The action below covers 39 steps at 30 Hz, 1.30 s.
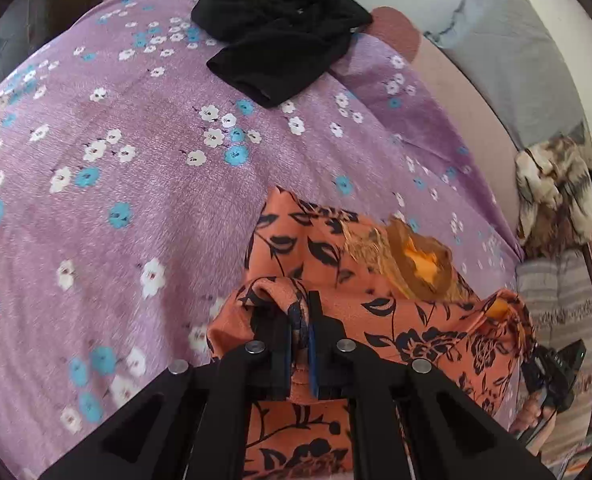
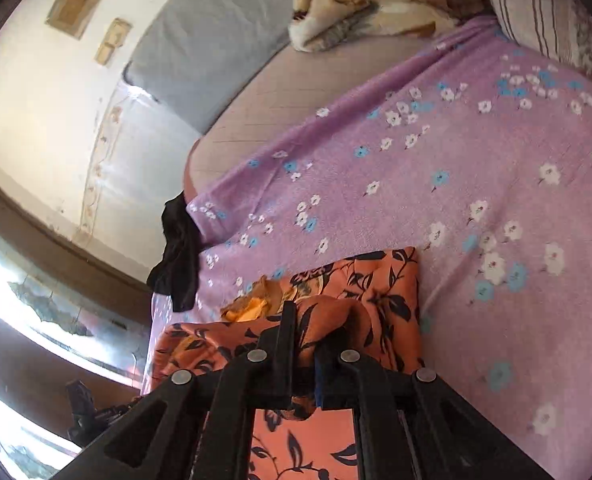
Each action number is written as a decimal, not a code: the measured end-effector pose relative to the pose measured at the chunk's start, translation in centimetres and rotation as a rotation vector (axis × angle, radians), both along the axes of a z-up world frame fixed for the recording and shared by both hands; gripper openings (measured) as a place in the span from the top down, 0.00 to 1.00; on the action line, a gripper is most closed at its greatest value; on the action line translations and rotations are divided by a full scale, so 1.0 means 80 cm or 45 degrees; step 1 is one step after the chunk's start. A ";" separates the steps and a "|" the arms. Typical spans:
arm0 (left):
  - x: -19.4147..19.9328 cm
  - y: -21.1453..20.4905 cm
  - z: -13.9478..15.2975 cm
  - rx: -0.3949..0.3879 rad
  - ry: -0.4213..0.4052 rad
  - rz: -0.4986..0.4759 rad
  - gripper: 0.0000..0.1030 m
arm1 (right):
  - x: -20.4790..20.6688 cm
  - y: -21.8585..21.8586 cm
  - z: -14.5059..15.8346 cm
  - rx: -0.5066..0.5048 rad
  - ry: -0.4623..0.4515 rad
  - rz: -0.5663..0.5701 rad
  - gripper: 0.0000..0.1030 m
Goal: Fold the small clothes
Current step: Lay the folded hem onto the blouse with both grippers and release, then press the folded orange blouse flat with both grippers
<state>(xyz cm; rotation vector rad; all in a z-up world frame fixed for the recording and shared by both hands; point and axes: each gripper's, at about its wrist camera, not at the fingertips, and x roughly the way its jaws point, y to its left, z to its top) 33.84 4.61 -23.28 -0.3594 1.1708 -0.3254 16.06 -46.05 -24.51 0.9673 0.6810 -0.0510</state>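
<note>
Left wrist view: my left gripper [image 1: 299,320] is clamped on a bunched edge of the orange floral garment [image 1: 375,280], cloth pinched between the pads. The garment lies partly on the purple flowered bedsheet [image 1: 136,180], near side lifted toward me, yellow-orange lining showing at the neck opening. A black garment [image 1: 280,36] sits well apart at the far edge of the sheet. At the right edge I can see the other handheld rig with a hand on it.

I judge the step in hand as carrying the near edge over to make a fold. To do it well I want both pinches level so the edge doesn't skew, and the cloth taut between them, not stretched.

Right wrist view: my right gripper [image 2: 304,320] is also closed on a fold of the orange floral garment [image 2: 379,280]; fabric humps up over the fingertips. The far part of the garment lies flat on the bedsheet [image 2: 495,160], its right edge fairly straight. The black garment [image 2: 178,256] hangs at the sheet's far edge, clear of the work.

I'd lay the held edge onto that flat part, aligned to the straight edge, and lower before letting go. Risk: the bunched pinch leaves a crease; smooth after.
</note>
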 end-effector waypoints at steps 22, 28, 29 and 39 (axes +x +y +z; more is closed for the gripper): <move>-0.133 0.005 0.060 0.160 -0.390 0.494 0.26 | 0.006 0.144 0.044 -0.386 -0.166 0.294 0.26; -0.109 0.024 -0.018 0.254 -0.012 0.492 0.26 | 0.076 0.336 0.002 -0.575 -0.014 0.726 0.53; -0.107 0.027 -0.022 0.278 0.008 0.501 0.26 | 0.096 0.353 -0.009 -0.553 0.027 0.771 0.53; -0.077 0.019 -0.025 0.342 0.014 0.381 0.26 | 0.244 0.376 -0.031 -0.586 0.137 0.621 0.52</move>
